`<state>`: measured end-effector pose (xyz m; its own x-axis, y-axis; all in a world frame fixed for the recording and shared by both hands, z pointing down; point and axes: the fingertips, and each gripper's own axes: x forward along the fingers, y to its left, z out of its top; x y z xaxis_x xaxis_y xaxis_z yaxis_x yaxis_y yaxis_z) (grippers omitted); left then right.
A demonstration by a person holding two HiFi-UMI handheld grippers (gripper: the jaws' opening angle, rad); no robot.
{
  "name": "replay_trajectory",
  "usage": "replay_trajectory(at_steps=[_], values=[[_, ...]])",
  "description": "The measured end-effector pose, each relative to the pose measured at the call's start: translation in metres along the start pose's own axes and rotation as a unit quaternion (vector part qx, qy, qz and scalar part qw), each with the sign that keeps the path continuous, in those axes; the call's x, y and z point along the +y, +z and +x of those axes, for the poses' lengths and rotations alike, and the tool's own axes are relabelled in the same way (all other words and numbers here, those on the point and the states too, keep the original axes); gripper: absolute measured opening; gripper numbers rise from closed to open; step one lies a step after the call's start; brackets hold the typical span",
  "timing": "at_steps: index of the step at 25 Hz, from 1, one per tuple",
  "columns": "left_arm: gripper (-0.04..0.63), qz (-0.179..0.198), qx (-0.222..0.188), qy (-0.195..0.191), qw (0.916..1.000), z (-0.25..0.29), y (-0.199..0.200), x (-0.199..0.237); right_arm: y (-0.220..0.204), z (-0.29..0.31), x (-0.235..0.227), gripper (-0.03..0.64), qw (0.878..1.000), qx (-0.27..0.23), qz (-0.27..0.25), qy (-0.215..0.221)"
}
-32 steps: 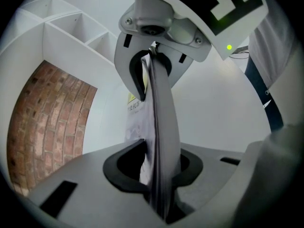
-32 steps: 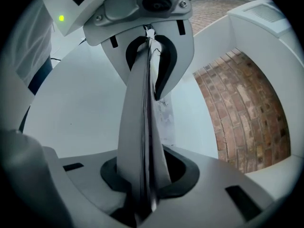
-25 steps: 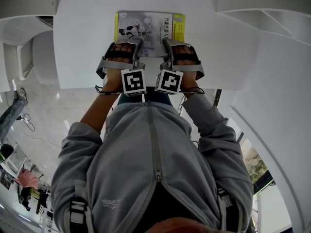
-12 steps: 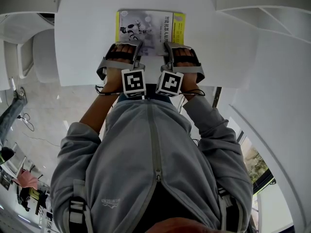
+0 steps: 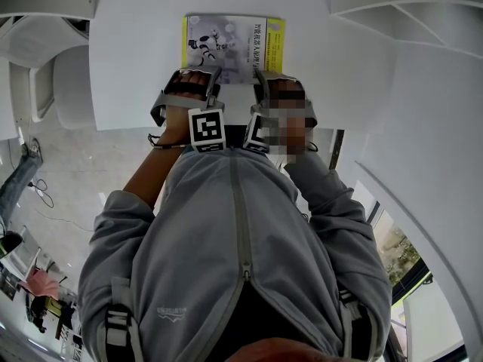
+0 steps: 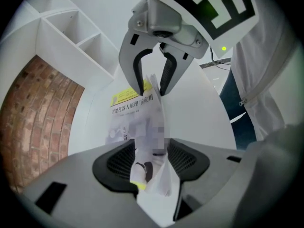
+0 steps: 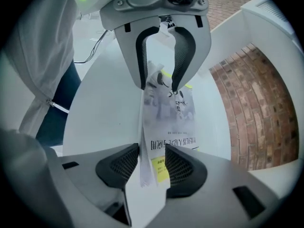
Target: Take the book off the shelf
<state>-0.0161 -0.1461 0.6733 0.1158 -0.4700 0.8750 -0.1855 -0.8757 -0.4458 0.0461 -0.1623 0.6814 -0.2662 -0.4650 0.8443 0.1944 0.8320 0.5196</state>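
the book (image 5: 232,47) lies flat, cover up, on the white desk (image 5: 136,66) at the top centre of the head view, with yellow along its left edge. both claws meet its near edge side by side, the left claw (image 6: 151,164) toward the book's lower left and the right claw (image 7: 152,167) toward its lower right. each claw has just been opening and stands spread, with the book's edge between the pads but not pinched. a person's grey zipped jacket (image 5: 234,255) fills the lower frame. a brick wall (image 7: 256,108) shows at the right of the right gripper view.
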Motion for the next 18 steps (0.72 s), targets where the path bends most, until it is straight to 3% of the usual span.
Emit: replay_trajectory(at_steps=[10,18], values=[[0.209,-0.008,-0.016,0.048,0.9987,-0.031,0.004,0.022,-0.002,-0.029,-0.025,0.189,0.999,0.018,-0.008,-0.044],[0.078,-0.008,-0.044,0.146,0.9883,-0.073,0.019,0.069,0.018,-0.069,-0.078,0.115,0.992,-0.01,-0.002,-0.125]])
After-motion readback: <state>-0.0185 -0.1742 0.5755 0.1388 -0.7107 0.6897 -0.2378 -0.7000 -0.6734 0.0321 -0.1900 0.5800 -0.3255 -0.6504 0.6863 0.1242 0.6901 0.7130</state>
